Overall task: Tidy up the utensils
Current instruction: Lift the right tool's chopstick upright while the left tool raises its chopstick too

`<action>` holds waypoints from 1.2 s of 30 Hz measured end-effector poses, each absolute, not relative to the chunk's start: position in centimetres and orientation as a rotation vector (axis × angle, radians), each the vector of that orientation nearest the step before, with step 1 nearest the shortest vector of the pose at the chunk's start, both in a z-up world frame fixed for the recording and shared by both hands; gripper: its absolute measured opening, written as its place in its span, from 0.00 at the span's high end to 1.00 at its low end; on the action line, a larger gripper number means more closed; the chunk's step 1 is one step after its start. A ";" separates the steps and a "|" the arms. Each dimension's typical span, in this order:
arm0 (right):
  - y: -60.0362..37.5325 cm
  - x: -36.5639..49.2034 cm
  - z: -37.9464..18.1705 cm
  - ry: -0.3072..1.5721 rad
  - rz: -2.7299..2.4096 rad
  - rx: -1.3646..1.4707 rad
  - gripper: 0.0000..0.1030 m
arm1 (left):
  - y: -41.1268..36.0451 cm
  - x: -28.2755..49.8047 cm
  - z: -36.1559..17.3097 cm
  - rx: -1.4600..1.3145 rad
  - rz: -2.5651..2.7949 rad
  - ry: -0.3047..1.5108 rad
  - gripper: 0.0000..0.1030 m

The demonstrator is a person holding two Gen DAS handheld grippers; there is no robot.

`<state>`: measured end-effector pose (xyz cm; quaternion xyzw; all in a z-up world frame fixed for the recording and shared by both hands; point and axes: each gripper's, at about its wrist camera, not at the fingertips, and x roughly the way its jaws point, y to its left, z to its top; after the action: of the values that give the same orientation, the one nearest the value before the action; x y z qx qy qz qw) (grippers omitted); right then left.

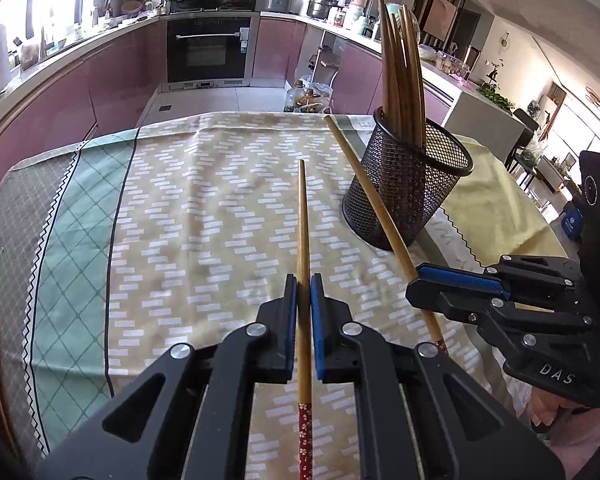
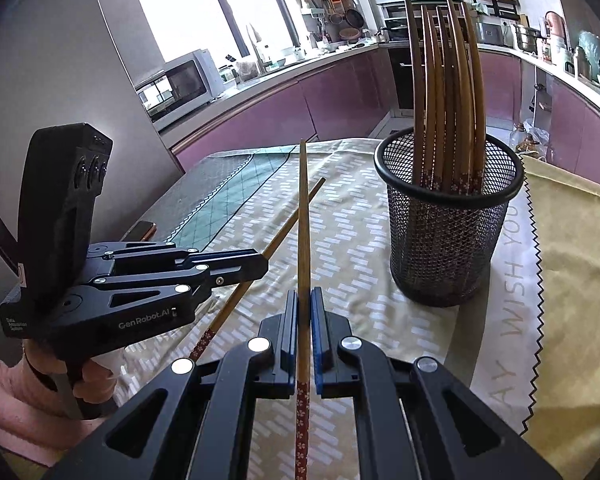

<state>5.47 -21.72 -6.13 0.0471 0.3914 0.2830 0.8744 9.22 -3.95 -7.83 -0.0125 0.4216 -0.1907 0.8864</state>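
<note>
Two tongs are in view, each pinching one wooden chopstick above the tabletop (image 1: 204,208). Left tongs (image 1: 304,280) are pressed together on the left chopstick (image 1: 303,216), whose bare tip points forward and whose red floral end trails back between the arms. Right tongs (image 2: 304,296) are clamped likewise on the right chopstick (image 2: 302,208), red patterned end rearward. In the right wrist view, the two shafts cross, the left one passing behind. Both chopsticks are clear of the patterned cloth (image 2: 352,240). Ahead and to the right, a black mesh holder (image 2: 448,240) stands upright on the cloth, with a bundle of chopsticks (image 2: 448,92) standing in it, tips up, floral ends down.
</note>
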 end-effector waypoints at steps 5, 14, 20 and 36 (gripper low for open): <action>-22.1 5.1 -5.6 0.796 0.599 0.100 0.95 | -3.5 8.9 -7.2 -0.044 -0.405 0.860 0.93; -22.7 4.7 -4.7 0.767 0.593 0.109 0.95 | -3.5 8.3 -6.0 -0.061 -0.431 0.829 0.93; -23.3 4.3 -4.1 0.744 0.585 0.116 0.95 | -3.5 7.9 -5.4 -0.075 -0.442 0.809 0.93; -24.5 4.0 -3.1 0.706 0.573 0.130 0.95 | -3.3 7.1 -4.1 -0.094 -0.469 0.759 0.93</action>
<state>4.03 -24.52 -3.11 0.0629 0.3408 0.2766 0.8963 7.05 -3.32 -4.05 -0.0455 0.3670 -0.2267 0.9010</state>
